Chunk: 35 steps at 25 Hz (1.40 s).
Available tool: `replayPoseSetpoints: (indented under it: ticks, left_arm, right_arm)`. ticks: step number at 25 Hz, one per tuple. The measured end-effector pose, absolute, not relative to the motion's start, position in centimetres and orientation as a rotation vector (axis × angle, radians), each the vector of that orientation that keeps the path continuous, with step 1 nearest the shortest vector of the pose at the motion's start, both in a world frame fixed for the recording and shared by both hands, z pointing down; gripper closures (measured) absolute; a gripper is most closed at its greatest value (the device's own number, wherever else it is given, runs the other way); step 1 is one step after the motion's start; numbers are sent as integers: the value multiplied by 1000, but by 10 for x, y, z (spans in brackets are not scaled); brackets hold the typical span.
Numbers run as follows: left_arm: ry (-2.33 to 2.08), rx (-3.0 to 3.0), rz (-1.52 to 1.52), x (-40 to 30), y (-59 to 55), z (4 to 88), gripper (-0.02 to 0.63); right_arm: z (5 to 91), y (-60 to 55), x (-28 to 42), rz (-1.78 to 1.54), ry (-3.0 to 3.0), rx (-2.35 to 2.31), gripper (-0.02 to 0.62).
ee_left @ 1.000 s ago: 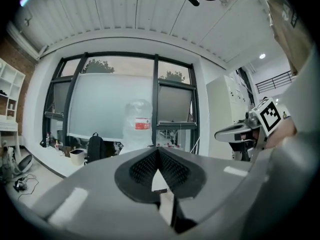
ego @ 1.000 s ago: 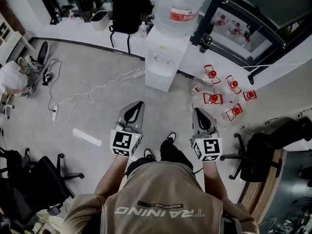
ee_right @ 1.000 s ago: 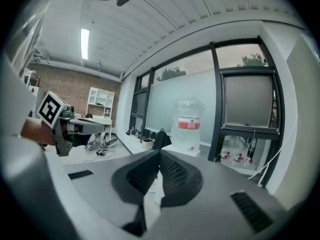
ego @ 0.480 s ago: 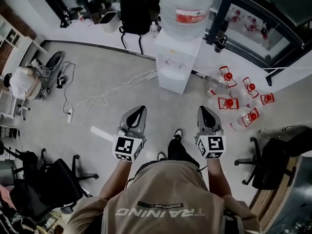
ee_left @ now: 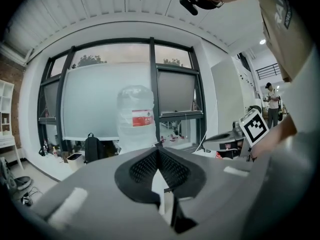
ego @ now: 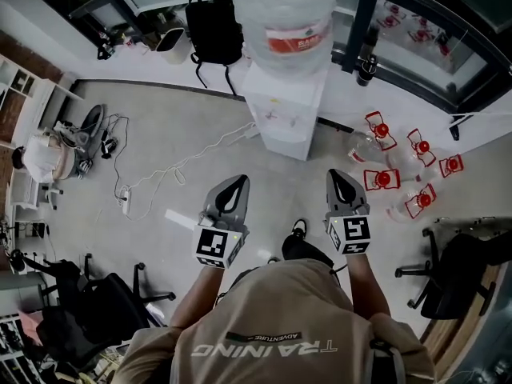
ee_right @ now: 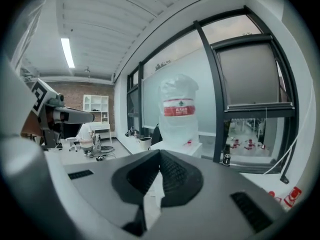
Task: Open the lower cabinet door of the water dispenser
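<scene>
The white water dispenser [ego: 282, 112] stands ahead against the window wall, with a big clear bottle [ego: 288, 10] with a red label on top. From above, only a foreshortened strip of its front face [ego: 280, 141] shows, so the lower cabinet door is hard to make out. My left gripper [ego: 234, 184] and right gripper [ego: 337, 176] are held side by side in the air, short of the dispenser and touching nothing. Both are shut and empty. The left gripper view has the bottle [ee_left: 135, 118] beyond the closed left gripper [ee_left: 158, 145]. The right gripper view has it [ee_right: 179, 115] beyond the closed right gripper [ee_right: 160, 152].
Several empty bottles with red handles [ego: 384, 178] lie on the floor right of the dispenser. A white cable and power strip [ego: 172, 166] trail left. A black backpack [ego: 212, 26] and a bin [ego: 171, 43] sit by the wall. Office chairs [ego: 120, 298] [ego: 460, 266] flank me.
I have walked closer to the dispenser, which now looks larger and nearer. Both grippers came forward with me, still side by side and shut.
</scene>
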State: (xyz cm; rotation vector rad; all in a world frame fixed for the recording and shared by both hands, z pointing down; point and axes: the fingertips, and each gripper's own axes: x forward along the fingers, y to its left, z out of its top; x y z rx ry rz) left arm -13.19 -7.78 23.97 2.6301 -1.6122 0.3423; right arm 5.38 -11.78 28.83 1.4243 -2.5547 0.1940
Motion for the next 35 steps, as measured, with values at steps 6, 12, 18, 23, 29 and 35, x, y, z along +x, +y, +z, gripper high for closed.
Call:
replayPoseSetpoints:
  ticks: [6, 12, 18, 23, 29, 35]
  left_arm:
    - [-1642, 2571, 385, -130, -112, 245, 604]
    - [-1676, 2550, 391, -126, -143, 246, 604]
    - [-1620, 2590, 378, -117, -174, 248, 604]
    - [-1562, 2643, 349, -121, -201, 251, 604]
    - [-1496, 2724, 305, -134, -247, 244, 604]
    - [-1466, 2776, 262, -166, -290, 232, 604]
  right_arm:
    - [292, -161, 49, 200, -2599, 1337, 586]
    - [292, -192, 48, 192, -2626, 1299, 587]
    - [283, -213, 44, 177, -2620, 1313, 586]
    - [283, -230, 35, 158, -2576, 1341, 588]
    - [274, -262, 28, 131, -2511, 1425, 586]
    - [255, -296, -7, 90, -2498, 1475, 586]
